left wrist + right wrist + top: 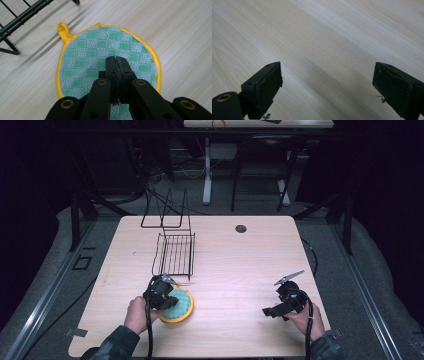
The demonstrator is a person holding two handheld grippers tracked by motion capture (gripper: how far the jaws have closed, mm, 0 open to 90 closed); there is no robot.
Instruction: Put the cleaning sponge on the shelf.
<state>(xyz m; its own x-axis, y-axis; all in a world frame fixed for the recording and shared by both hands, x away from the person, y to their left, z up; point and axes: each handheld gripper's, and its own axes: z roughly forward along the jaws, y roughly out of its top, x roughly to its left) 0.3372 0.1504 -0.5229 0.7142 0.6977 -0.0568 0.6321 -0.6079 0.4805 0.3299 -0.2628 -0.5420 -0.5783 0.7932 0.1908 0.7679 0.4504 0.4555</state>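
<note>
Black wire rack (pixel 175 252) stands on wooden table (pixel 240 265)

Showing a pale wood-grain worktop (pixel 240 270) with rounded corners and a small dark round hole (pixel 241 228) near the far edge. Carrying a black wire rack (pixel 174 251) toward the far left, its upright frame rising at the back. Bearing a round potholder (pixel 105 57), green-and-white checked with a yellow rim and loop, lying flat just beside the rack's near end, toward the near left.
</note>
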